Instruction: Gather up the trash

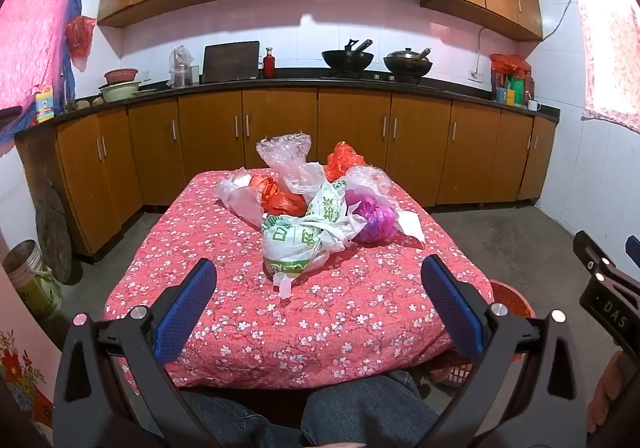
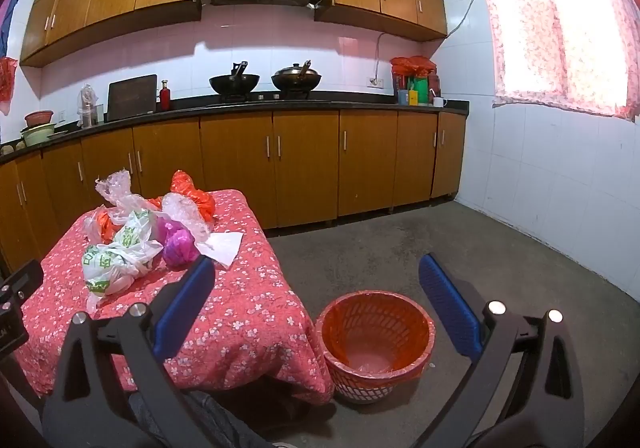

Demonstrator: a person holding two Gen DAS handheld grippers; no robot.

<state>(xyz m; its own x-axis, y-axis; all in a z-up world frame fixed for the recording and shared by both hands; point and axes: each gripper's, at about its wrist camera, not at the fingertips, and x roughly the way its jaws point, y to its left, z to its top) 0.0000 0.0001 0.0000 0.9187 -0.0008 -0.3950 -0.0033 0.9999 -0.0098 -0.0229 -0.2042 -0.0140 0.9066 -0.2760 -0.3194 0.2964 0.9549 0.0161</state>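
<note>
Nothing grabbed yet, both grippers (image 1: 318,306) (image 2: 316,302) spread wide & empty; next grab green-print bag (image 1: 294,244) nearest on table (image 1: 248,332), bin (image 2: 376,344) beside it

Ahead of left gripper (image 1: 320,288), blue-padded: red white-blossom tablecloth (image 1: 340,320), white green-printed bag (image 1: 296,236), magenta bag (image 1: 372,216), orange bags (image 1: 280,196). Orange-lined red basket (image 2: 376,340) seen between right gripper's pads.
</note>
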